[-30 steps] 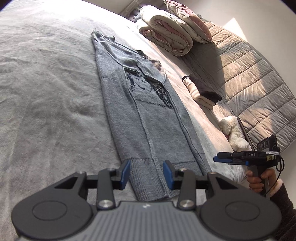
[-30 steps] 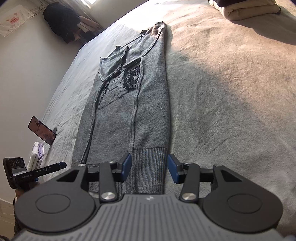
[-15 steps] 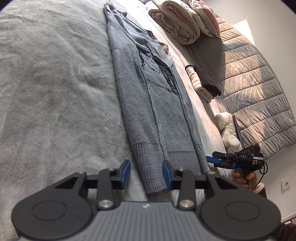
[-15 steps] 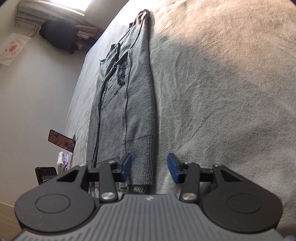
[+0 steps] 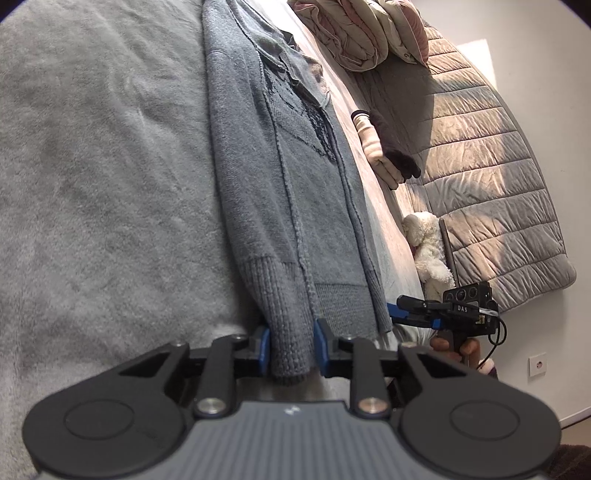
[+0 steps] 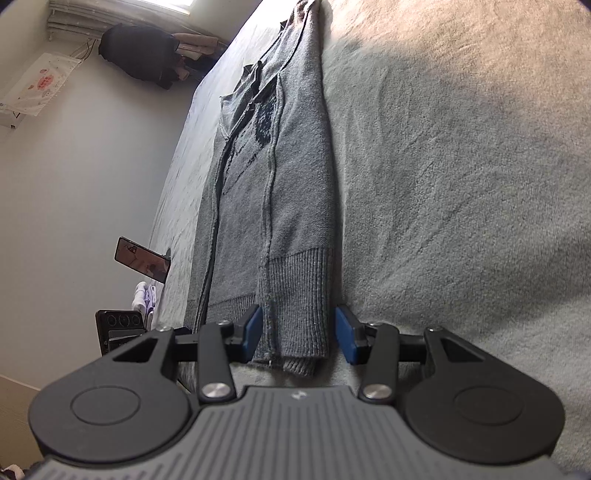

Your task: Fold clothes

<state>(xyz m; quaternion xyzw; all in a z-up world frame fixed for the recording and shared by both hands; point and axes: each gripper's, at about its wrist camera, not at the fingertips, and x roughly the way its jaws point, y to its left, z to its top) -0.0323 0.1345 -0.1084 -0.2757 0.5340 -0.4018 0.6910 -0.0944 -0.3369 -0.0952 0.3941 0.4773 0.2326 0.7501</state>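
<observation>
A grey knit sweater (image 5: 280, 177) with a dark print lies folded into a long narrow strip on the grey bed cover (image 5: 92, 184). It also shows in the right wrist view (image 6: 284, 177). My left gripper (image 5: 291, 349) is low at one corner of the ribbed hem, its jaws closing on the fabric but still slightly apart. My right gripper (image 6: 299, 334) is open, with the other ribbed hem corner between its jaws. The right gripper also appears in the left wrist view (image 5: 413, 314), at the hem's far corner.
Folded duvets (image 5: 362, 33) and a quilted grey cover (image 5: 480, 184) lie beyond the sweater. Rolled clothes (image 5: 380, 147) and a white plush toy (image 5: 428, 247) lie beside it. A phone on a stand (image 6: 142, 260) sits at the bed's edge. Dark clothes (image 6: 144, 55) hang by the window.
Both grippers have dropped low and moved forward onto the sweater's hem. The ribbed corners now sit between the jaws. The left jaws have narrowed around the fabric.
</observation>
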